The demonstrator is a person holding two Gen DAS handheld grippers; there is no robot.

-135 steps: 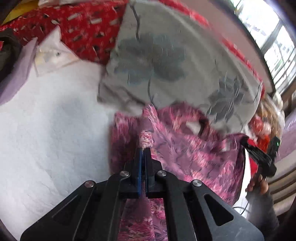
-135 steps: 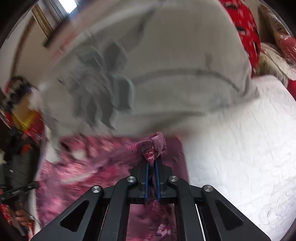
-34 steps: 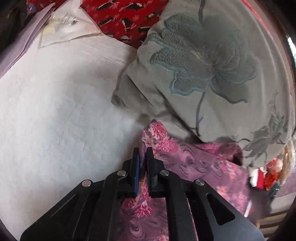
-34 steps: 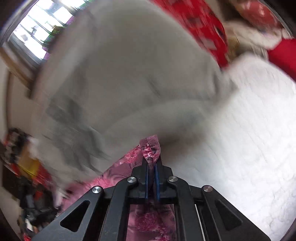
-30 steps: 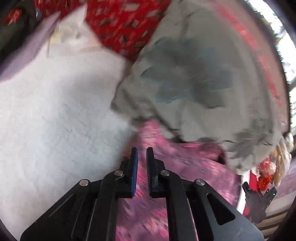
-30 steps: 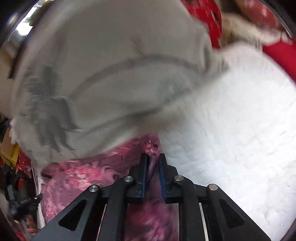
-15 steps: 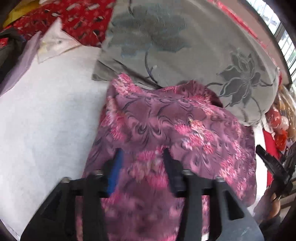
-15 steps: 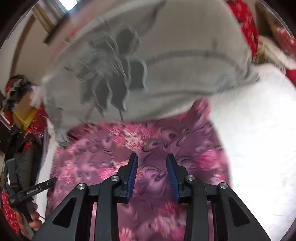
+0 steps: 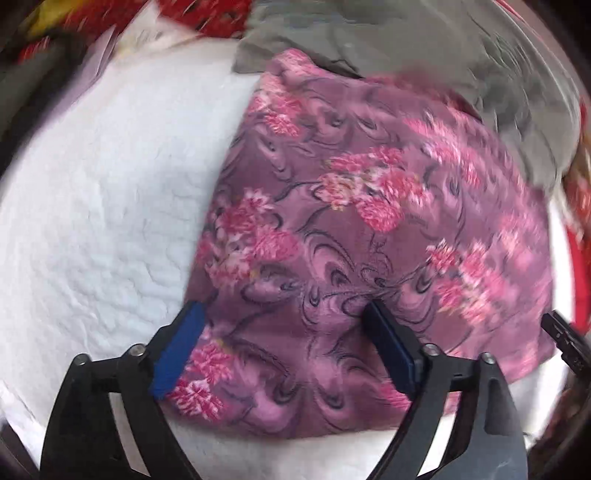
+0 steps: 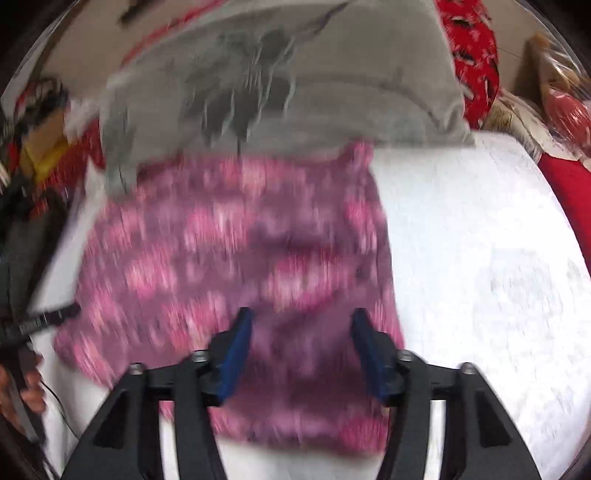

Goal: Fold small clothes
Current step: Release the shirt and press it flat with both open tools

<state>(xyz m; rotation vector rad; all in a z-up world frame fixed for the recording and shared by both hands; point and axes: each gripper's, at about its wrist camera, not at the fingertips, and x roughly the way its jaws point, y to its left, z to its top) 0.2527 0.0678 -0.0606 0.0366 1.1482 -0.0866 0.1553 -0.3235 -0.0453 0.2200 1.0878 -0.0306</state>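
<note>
A purple garment with pink flowers (image 9: 369, 221) lies spread flat on the white quilted bed (image 9: 92, 221). Its far edge touches a grey pillow. My left gripper (image 9: 282, 314) is open and empty, hovering over the garment's near left part. In the right wrist view the same garment (image 10: 240, 266) is blurred, and my right gripper (image 10: 301, 321) is open and empty over its near right part. The tip of the right gripper shows at the right edge of the left wrist view (image 9: 565, 339).
A grey pillow with an embroidered flower (image 10: 277, 81) lies behind the garment. Red patterned bedding (image 10: 476, 48) and a white cloth (image 9: 147, 33) lie at the far side. White bed surface (image 10: 480, 277) stretches right of the garment.
Both grippers let go of the garment's far corners and opened wide. They pulled back toward the near edge. The garment now lies flat on the bed.
</note>
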